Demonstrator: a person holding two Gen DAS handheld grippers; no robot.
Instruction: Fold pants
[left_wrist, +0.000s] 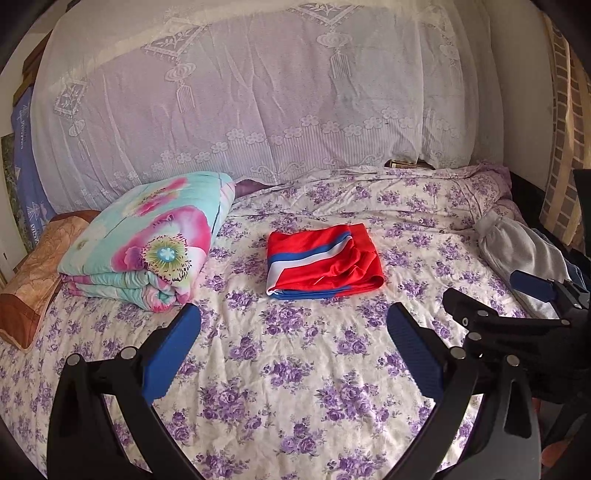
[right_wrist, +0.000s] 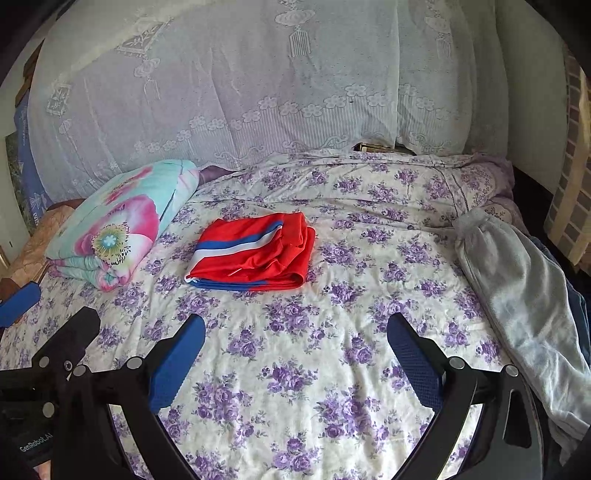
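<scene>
Red pants (left_wrist: 325, 260) with a blue and white stripe lie folded into a flat rectangle in the middle of the bed; they also show in the right wrist view (right_wrist: 255, 253). My left gripper (left_wrist: 293, 314) is open and empty, held above the sheet in front of the pants. My right gripper (right_wrist: 295, 325) is open and empty, also in front of the pants and apart from them. The right gripper's body (left_wrist: 517, 325) shows at the right of the left wrist view.
A folded floral quilt (left_wrist: 147, 243) lies left of the pants, with a brown pillow (left_wrist: 33, 280) beside it. Grey pants (right_wrist: 517, 302) lie along the bed's right edge. A lace-covered headboard (left_wrist: 258, 110) stands behind. The bed has a purple floral sheet (right_wrist: 314, 369).
</scene>
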